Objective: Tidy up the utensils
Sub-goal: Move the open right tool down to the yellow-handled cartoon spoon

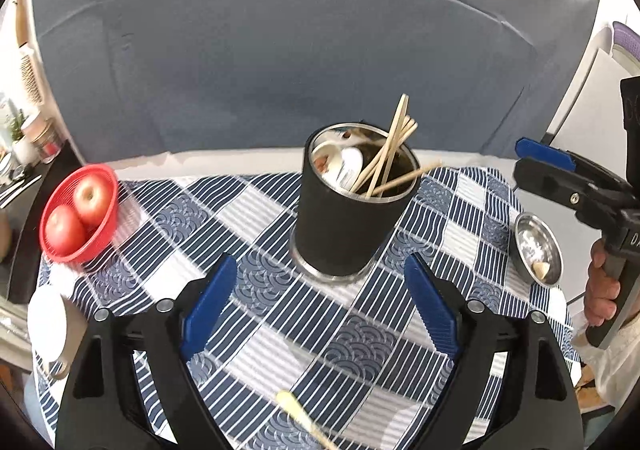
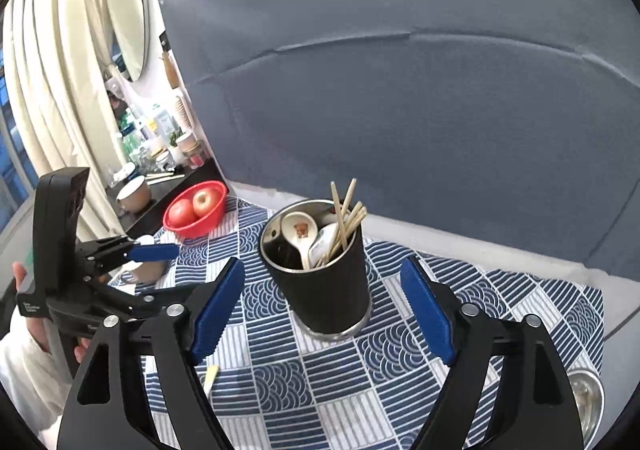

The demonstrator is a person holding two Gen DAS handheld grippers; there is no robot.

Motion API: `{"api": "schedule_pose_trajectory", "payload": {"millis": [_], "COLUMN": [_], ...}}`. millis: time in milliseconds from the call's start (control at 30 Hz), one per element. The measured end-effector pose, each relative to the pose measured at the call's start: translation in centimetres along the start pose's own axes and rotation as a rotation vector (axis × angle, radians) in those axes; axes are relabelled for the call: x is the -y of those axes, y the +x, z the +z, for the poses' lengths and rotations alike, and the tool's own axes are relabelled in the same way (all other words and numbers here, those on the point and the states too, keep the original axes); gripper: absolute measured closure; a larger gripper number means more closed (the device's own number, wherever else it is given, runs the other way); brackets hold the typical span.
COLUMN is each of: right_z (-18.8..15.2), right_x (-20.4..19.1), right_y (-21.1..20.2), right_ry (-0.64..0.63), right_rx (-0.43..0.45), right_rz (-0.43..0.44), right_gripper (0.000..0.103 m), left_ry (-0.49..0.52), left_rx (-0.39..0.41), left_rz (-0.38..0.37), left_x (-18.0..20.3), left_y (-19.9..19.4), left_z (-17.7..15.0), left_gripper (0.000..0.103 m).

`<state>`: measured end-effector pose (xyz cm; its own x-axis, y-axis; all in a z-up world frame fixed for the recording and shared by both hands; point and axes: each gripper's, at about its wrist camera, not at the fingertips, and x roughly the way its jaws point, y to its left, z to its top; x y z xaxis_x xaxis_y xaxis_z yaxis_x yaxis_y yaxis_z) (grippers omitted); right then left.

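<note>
Near the middle of the tabletop [image 1: 280,218] a black holder [image 1: 344,218], already filled with chopsticks [image 1: 384,162] and spoons, stands upright ahead of both tools. One pale utensil [image 1: 296,410] lies loose, nearest the left tool [image 1: 320,306]. Left and right tool [image 2: 324,310] gape wide, empty.

Grey backdrop [image 2: 400,90], cream curtains [image 2: 48,70], oval mirror [image 2: 126,10].

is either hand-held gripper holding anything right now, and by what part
Nothing is held. The left hand-held gripper and right hand-held gripper both stand open and empty, short of the black utensil cup.
</note>
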<state>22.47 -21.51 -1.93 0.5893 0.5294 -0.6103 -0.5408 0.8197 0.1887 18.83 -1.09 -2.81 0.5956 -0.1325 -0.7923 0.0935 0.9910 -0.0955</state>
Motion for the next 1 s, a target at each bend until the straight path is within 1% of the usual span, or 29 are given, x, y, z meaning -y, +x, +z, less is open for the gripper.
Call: {"api": "schedule_pose_trajectory", "payload": {"millis": [67, 133, 267, 400, 533, 667, 933, 1000], "right_z": [-0.5, -1.0, -2.2, -3.3, -4.9, -6.7, -11.1, -12.2], "right_x": [-0.2, -0.4, -1.1, -1.8, -2.8, -4.1, -7.9, -9.0], "right_y": [-0.3, -0.6, -1.1, -1.3, -1.6, -1.7, -0.8, -0.3], "right_ry": [0.005, 0.014, 0.009, -0.002, -0.003, 0.003, 0.053, 0.073], "right_rx": [-0.002, -0.009, -0.036, -0.074, -0.117, -0.151, -0.231, -0.251], "right_rz": [0.000, 0.001, -0.020, -0.041, -0.069, -0.120, -0.147, -0.139], "right_gripper": [0.019, 0.018, 0.016, 0.016, 0.016, 0.016, 0.016, 0.016], "left_ry": [-0.009, -0.017, -0.045, -0.045, -0.034, -0.030, -0.043, -0.041], "left_rx": [-0.009, -0.011, -0.032, -0.060, -0.097, -0.141, -0.196, -0.216], "left_rz": [0.012, 0.025, 0.036, 0.055, 0.035, 0.015, -0.033, -0.029], "left_x": [-0.4, -0.7, -1.7, -2.4, -3.2, -4.5, -6.5, -7.0], "left_y": [-0.5, -0.9, -1.3, -1.2, -0.9, -0.1, 1.2, 1.7], "left_z": [-0.7, -1.2, -2.4, -3.4, -4.7, -5.9, -8.6, -9.4], "left_gripper": [0.013, 0.013, 0.007, 0.007, 0.006, 0.006, 0.006, 0.006]}}
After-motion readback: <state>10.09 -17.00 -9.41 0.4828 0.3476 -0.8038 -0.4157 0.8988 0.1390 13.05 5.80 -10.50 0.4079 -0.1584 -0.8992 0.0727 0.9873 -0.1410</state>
